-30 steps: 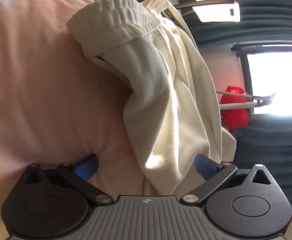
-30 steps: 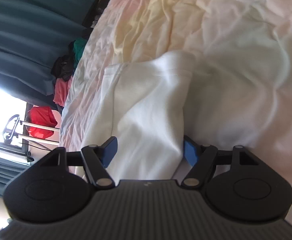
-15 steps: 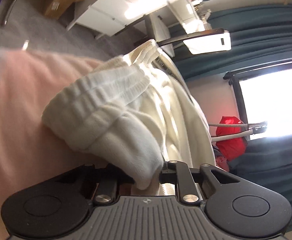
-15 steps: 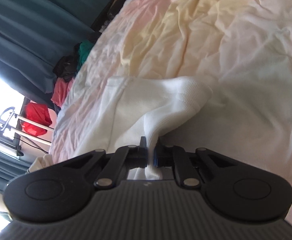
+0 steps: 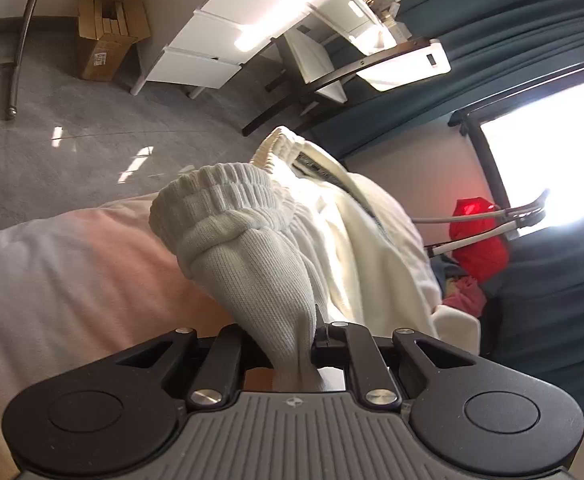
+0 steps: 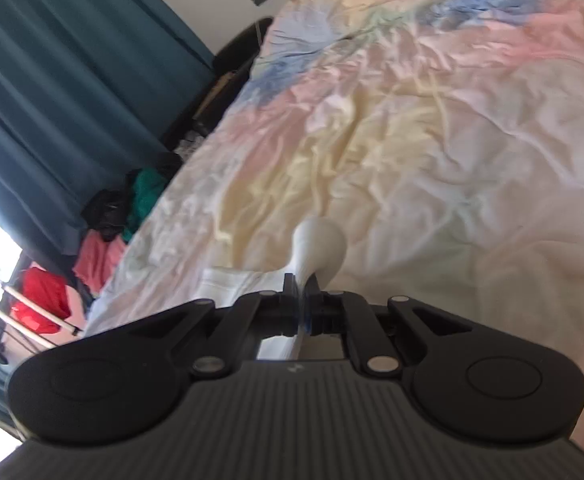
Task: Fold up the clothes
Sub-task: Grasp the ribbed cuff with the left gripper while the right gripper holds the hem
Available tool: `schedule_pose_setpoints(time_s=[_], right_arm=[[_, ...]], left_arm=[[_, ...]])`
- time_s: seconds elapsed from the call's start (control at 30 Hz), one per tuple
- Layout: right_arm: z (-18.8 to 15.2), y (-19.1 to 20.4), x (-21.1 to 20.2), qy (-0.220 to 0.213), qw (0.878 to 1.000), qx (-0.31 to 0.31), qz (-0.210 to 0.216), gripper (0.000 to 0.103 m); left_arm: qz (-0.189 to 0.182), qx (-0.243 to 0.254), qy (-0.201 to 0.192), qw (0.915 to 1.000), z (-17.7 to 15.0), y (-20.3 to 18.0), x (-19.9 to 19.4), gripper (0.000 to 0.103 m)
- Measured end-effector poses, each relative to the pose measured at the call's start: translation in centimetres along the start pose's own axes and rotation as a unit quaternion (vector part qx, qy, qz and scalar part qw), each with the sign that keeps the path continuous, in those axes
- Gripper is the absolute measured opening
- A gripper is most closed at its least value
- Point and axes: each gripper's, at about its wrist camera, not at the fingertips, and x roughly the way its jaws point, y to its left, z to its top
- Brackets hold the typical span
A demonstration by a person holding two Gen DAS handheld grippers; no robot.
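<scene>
Two hand-held grippers are in view, each clenched on the same one cream garment (image 5: 275, 264). The left hand-held gripper (image 5: 292, 344) pinches ribbed knit just below the elastic cuff, which bunches above the bed (image 5: 51, 280). The right hand-held gripper (image 6: 300, 300) pinches a thin fold of the garment, a rounded puff of cloth standing above its fingers. The garment's remainder lies on the pastel bedsheet (image 6: 452, 140). One red bag (image 5: 478, 240) hangs near the window.
</scene>
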Motion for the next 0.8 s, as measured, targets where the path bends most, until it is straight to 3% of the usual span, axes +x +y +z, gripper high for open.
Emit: schedule_pose_setpoints(time_s=[0.23, 0.3, 0.4, 0.43, 0.5, 0.57, 0.63, 0.67, 0.73, 0.77, 0.8], right_arm=[[-2.3, -2.4, 3.9, 0.073, 0.994, -0.005, -0.079, 0.006], [-2.5, -2.4, 3.8, 0.066, 0.995, 0.0, -0.077, 0.006], [-2.7, -1.2, 3.6, 0.065, 0.993, -0.047, -0.089, 0.007], [-2.7, -0.6, 3.3, 0.061, 0.992, -0.061, -0.094, 0.007], [-2.8, 0.7, 2.5, 0.042, 0.988, -0.105, -0.101, 0.009], [-2.9, 2.2, 1.5, 0.015, 0.983, -0.152, -0.103, 0.01], [-2.8, 3.1, 0.5, -0.007, 0.98, -0.177, -0.093, 0.014], [-2.8, 3.5, -0.1, -0.019, 0.977, -0.191, -0.088, 0.02], [-2.8, 4.4, -1.2, -0.043, 0.972, -0.219, -0.077, 0.064], [-2.8, 4.9, -1.8, -0.056, 0.97, -0.229, -0.066, 0.072], [-2.8, 5.4, -2.5, -0.07, 0.967, -0.238, -0.055, 0.073]], left_arm=[[0.051, 0.093, 0.006, 0.9943, -2.0, 1.6, 2.2, 0.014], [0.063, 0.12, 0.007, 0.9908, -2.5, 1.8, 2.8, 0.015], [0.079, 0.159, 0.008, 0.984, -3.0, 0.8, 2.6, 0.023], [0.09, 0.176, 0.004, 0.9803, -3.3, 0.3, 2.3, 0.03], [0.12, 0.212, -0.008, 0.9698, -4.0, -0.6, 1.4, 0.073], [0.141, 0.252, -0.027, 0.9569, -4.9, -1.6, 0.3, 0.084], [0.145, 0.289, -0.049, 0.9452, -6.2, -2.6, -1.2, 0.086], [0.145, 0.304, -0.059, 0.9398, -7.0, -3.2, -1.9, 0.086], [0.141, 0.337, -0.083, 0.9271, -8.8, -4.9, -3.3, 0.088], [0.136, 0.355, -0.097, 0.9198, -9.9, -5.9, -4.0, 0.091], [0.128, 0.371, -0.11, 0.9133, -11.1, -7.0, -4.7, 0.094]])
